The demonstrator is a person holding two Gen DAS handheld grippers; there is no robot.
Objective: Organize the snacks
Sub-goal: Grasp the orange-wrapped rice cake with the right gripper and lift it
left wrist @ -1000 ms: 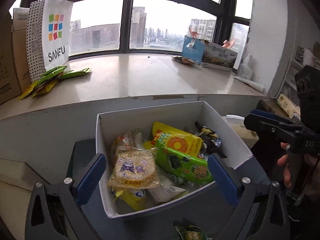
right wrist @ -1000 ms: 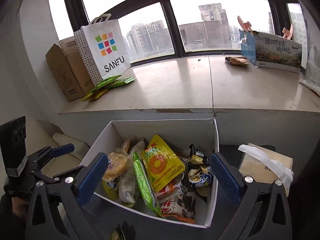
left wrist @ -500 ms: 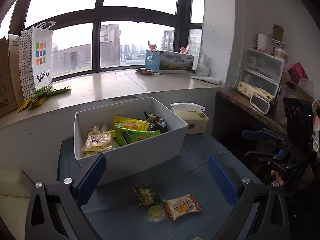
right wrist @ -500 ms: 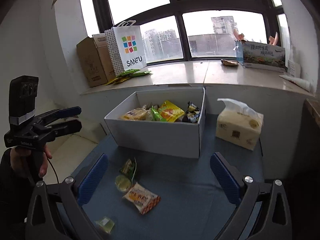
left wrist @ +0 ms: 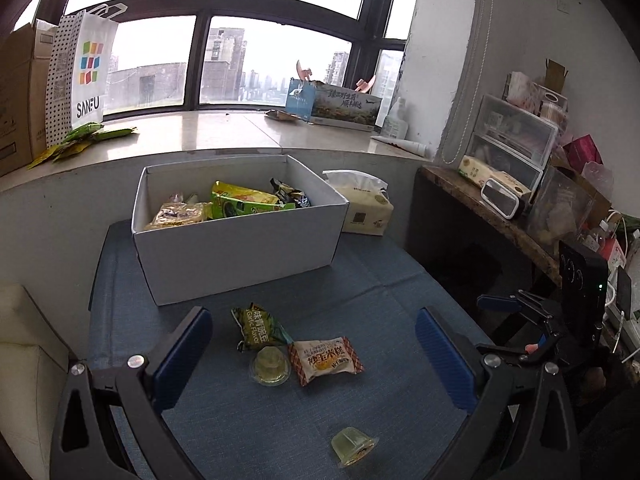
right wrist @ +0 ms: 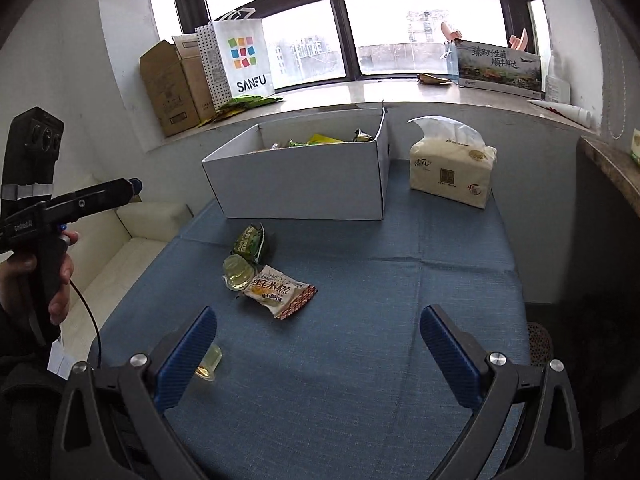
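A white box (left wrist: 240, 256) (right wrist: 304, 184) holding several snack packs stands at the far side of the blue table (left wrist: 360, 412). In front of it lie a green garlic-flavour pack (left wrist: 258, 326) (right wrist: 249, 241), a jelly cup (left wrist: 270, 366) (right wrist: 238, 272) and an orange-and-white cake pack (left wrist: 326, 360) (right wrist: 278, 290). A second jelly cup (left wrist: 354, 446) (right wrist: 208, 362) sits nearer, by the right gripper's left finger. My left gripper (left wrist: 314, 360) hovers open over the loose snacks, holding nothing. My right gripper (right wrist: 316, 360) is open and empty above bare cloth.
A tissue pack (left wrist: 362, 210) (right wrist: 450, 172) stands right of the box. The windowsill carries a SANFU bag (right wrist: 240, 60), cardboard boxes (right wrist: 172, 88) and green packets (left wrist: 86, 136). A cluttered wooden shelf (left wrist: 516, 200) is at the right, a cream sofa (right wrist: 132, 240) at the left.
Both grippers have pulled back from above the box toward the near edge of the table. The loose snacks on the cloth have come into view. Both stay open.
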